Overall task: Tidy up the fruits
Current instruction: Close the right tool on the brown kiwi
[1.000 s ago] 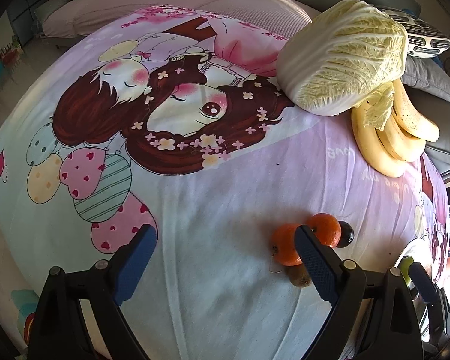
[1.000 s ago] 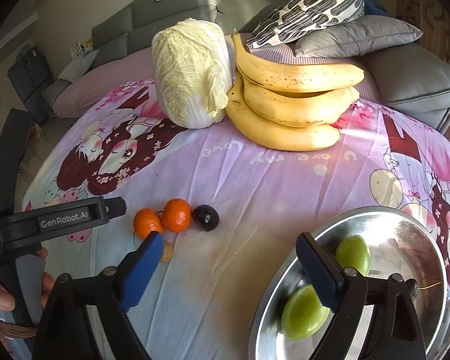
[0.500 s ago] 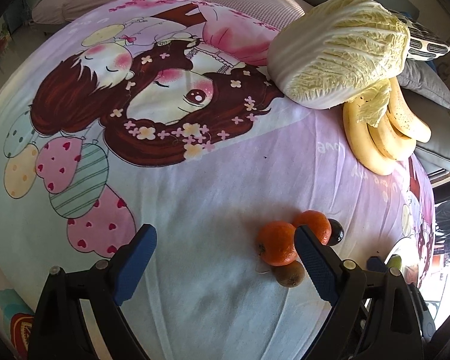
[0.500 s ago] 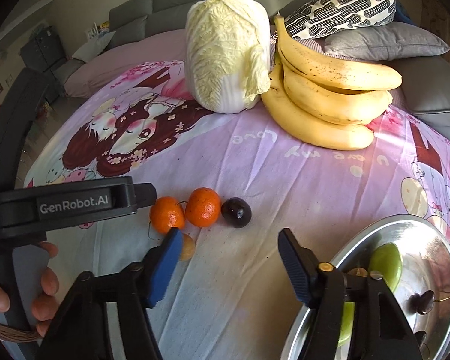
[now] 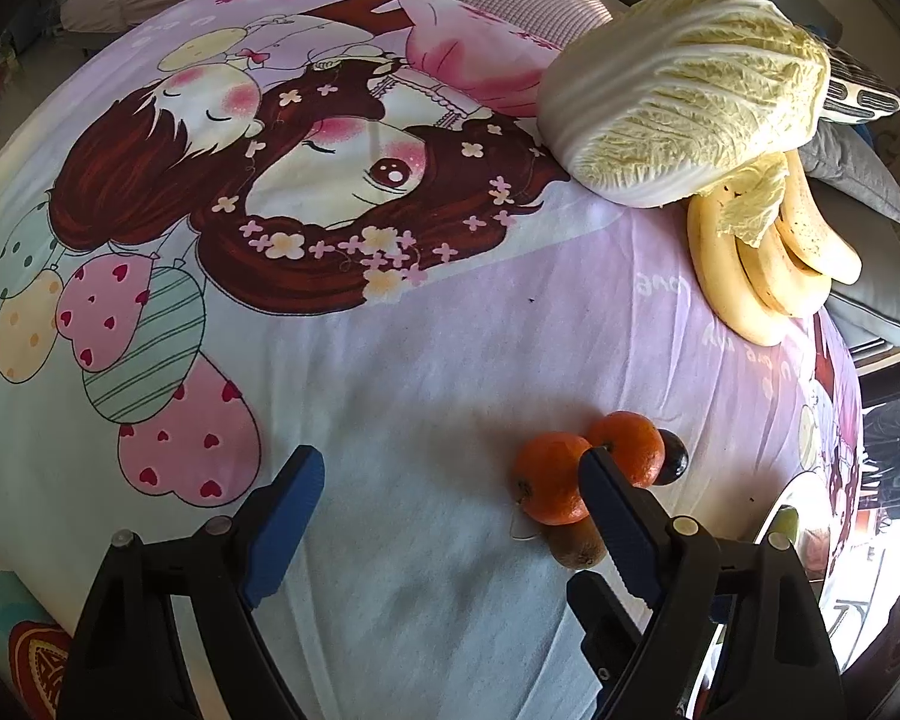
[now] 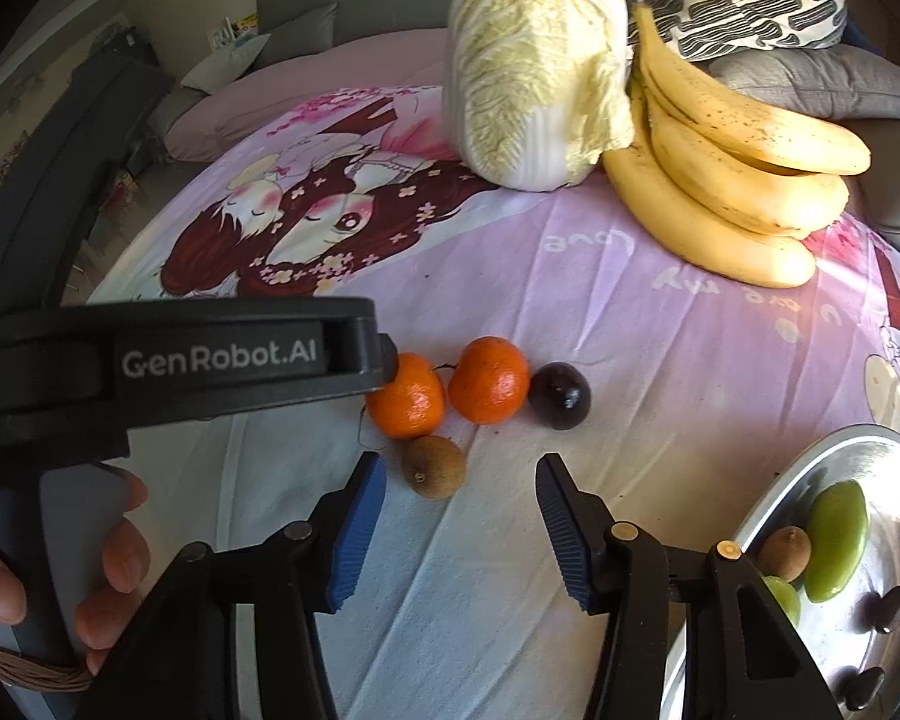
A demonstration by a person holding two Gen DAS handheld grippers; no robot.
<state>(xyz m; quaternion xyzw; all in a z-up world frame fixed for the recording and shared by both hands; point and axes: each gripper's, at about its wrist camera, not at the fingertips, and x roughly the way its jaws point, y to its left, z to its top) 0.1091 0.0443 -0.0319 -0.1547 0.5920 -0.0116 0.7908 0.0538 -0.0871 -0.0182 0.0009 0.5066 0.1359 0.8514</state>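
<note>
Two oranges (image 6: 406,396) (image 6: 489,379), a dark plum (image 6: 559,394) and a brown kiwi (image 6: 433,465) lie together on the cartoon bedsheet. My right gripper (image 6: 462,480) hovers just short of the kiwi. Its jaws are closing and nothing is between the pads. My left gripper (image 5: 450,471) is open above bare sheet, left of the same cluster. Its jaws are closing a little on nothing, and its right finger (image 5: 615,504) overlaps the near orange (image 5: 546,477). The kiwi (image 5: 576,543) lies beside that finger. A steel plate (image 6: 810,468) holds green fruits (image 6: 837,531) and another kiwi (image 6: 783,552).
A bunch of bananas (image 6: 732,180) and a napa cabbage (image 6: 534,66) lie at the far side, with grey and patterned pillows (image 6: 750,0) behind. A hand (image 6: 114,558) holds the left gripper's black body (image 6: 180,366), which crosses the left of the right wrist view.
My right gripper has moved left and down from the plate toward the small fruits, and its jaws have narrowed a lot. The left gripper tilted slightly and its jaws narrowed a little.
</note>
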